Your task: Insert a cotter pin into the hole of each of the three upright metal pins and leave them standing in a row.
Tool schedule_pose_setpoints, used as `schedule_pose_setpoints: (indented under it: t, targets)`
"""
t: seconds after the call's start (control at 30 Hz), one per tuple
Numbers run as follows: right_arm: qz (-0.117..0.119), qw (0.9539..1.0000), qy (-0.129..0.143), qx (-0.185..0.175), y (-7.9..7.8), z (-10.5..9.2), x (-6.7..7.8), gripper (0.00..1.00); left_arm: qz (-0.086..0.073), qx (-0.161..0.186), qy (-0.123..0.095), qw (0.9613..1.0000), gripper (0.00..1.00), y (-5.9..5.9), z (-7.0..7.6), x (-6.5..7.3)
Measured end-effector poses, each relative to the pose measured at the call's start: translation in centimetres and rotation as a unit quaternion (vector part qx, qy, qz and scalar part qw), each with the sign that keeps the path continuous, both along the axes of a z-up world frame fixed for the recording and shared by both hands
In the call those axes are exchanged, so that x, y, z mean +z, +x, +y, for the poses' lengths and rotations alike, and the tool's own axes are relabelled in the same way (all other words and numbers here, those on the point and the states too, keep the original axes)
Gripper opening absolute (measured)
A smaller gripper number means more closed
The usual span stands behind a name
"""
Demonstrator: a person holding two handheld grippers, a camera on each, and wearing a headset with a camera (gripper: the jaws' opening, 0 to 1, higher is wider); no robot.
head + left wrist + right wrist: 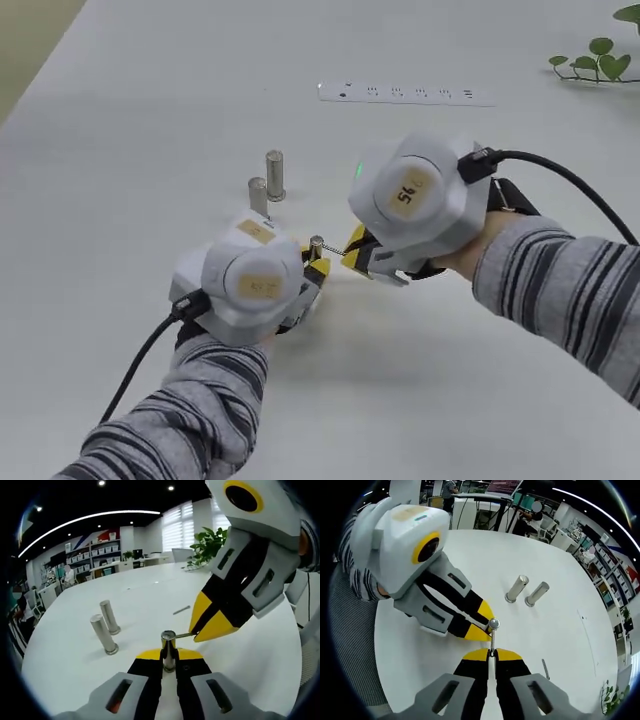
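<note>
My left gripper (169, 656) is shut on an upright steel pin (168, 645) standing on the white table. In the head view this held pin (316, 246) stands between the left gripper (314, 268) and the right gripper (352, 256). My right gripper (491, 653) is shut on a thin cotter pin (492, 641), whose tip reaches the held pin's top (494, 624). The left gripper view shows the cotter pin (184, 636) level at the pin's head. Two more steel pins (274, 175) (258, 194) stand upright just behind, side by side.
A loose cotter pin (181, 610) lies on the table beyond the held pin, also seen as a cotter pin (546, 669) to my right gripper's right. A white power strip (405, 94) lies at the far side. Plant leaves (598, 62) reach in at the far right corner.
</note>
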State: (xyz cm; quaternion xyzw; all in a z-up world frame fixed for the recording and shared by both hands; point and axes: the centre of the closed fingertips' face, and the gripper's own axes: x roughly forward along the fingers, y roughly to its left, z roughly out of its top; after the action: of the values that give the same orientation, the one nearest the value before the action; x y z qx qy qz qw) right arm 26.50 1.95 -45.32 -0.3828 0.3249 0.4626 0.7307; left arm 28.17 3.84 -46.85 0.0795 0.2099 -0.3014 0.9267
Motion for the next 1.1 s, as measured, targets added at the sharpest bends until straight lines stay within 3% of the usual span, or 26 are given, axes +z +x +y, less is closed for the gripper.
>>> schedule_pose_setpoints:
  t: [0.1, 0.2, 0.4, 0.63, 0.73, 1.1]
  targets:
    - [-0.001, 1.0, 0.004, 0.001, 0.0, 0.1, 0.2, 0.0, 0.005, 0.013, -0.009, 0.9999, 0.05, 0.1, 0.2, 0.0]
    - [-0.005, 0.9999, 0.008, 0.006, 0.1, 0.4, 0.3, 0.0, -0.001, 0.017, -0.003, 0.9999, 0.05, -0.1, 0.0, 0.0]
    - [-0.03, 0.9988, -0.003, 0.037, 0.5, 1.1, 0.3, 0.0, 0.0, 0.039, -0.006, 0.9992, 0.05, -0.1, 0.0, 0.0]
    - [-0.048, 0.9964, 0.004, 0.07, 0.5, 1.8, 0.7, 0.0, 0.005, 0.07, -0.015, 0.9974, 0.05, -0.1, 0.1, 0.0]
    - [-0.041, 0.9968, 0.021, 0.066, 0.1, 2.0, 1.1, 0.02, 0.008, 0.077, -0.018, 0.9969, 0.05, 0.0, 0.2, 0.0]
    - [-0.045, 0.9977, 0.021, 0.046, 0.6, 1.0, 1.5, 0.0, 0.007, 0.088, -0.017, 0.9959, 0.05, 0.0, 0.1, 0.0]
